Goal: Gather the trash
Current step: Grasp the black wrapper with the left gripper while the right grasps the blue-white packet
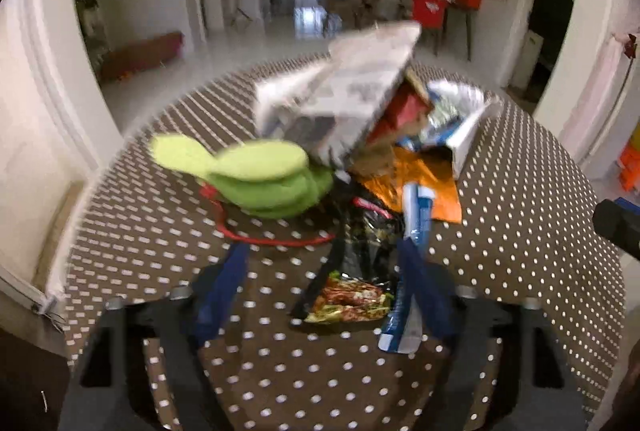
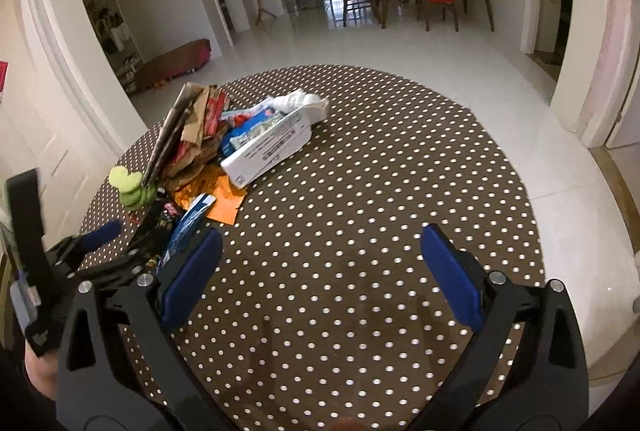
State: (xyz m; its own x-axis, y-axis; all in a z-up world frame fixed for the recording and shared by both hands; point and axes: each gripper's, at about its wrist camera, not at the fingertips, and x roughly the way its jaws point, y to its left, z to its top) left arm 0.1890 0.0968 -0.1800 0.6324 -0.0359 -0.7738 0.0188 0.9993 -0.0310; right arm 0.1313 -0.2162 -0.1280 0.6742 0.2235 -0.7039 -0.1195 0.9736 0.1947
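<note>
The left gripper (image 1: pixel 324 263) is seen part-way closed, its blue pads set either side of a black snack wrapper (image 1: pixel 360 251) without visibly pressing on it; motion blur leaves actual contact undecided. That wrapper lies directly ahead of the claw, its long axis running away from the camera, roughly in line with the fingers, so a straight closing would pinch it across its narrow width. Just right of the black wrapper a blue-and-white wrapper (image 1: pixel 412 223) is laid almost parallel, against the right pad. Beyond the black wrapper an orange foil packet (image 1: pixel 424 187) is spread, and farther still a white carton (image 1: pixel 352 91) leans over torn brown paper. Left of the black wrapper sits a green plush toy (image 1: pixel 260 179) with a red cord. All is heaped on a brown polka-dot tablecloth (image 2: pixel 360 191). The right gripper (image 2: pixel 320 267) is held wide and empty, well to the right of the wrapper, so the left hand is judged nearer.
</note>
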